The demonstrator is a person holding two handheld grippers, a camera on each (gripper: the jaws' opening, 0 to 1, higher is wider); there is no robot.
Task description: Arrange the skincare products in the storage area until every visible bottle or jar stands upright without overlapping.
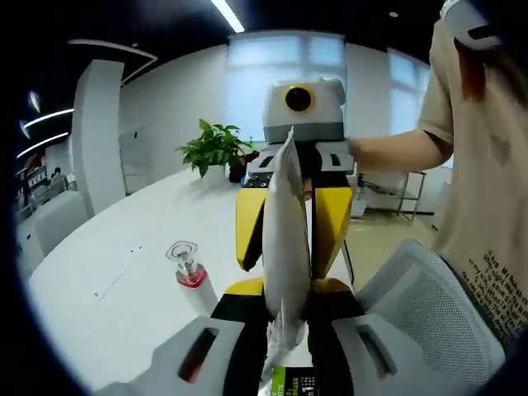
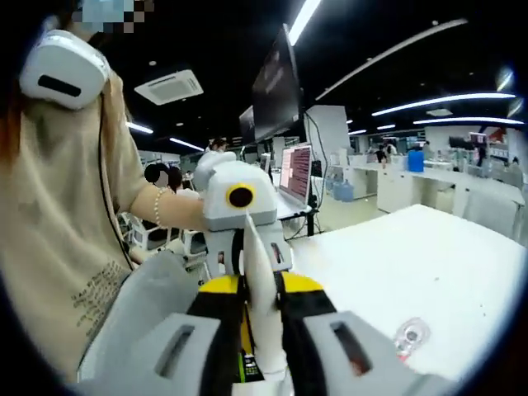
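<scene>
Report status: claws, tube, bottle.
Both claws shut on white tube, left claw, right claw. Pink bottle upright on table. Nothing blocking.

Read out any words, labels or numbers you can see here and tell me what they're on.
None can be read.
Shirt: lines of dark print, too small to read.
Tube held by both tongs: green and black label, too blurred to read.
Monitor: text too small to read.

Between yellow-and-black jaws, the tube (image 1: 285, 247) was pearly white. Left of them, the bottle (image 1: 188, 269) was clear with pink liquid, on a white table (image 1: 124, 272).
</scene>
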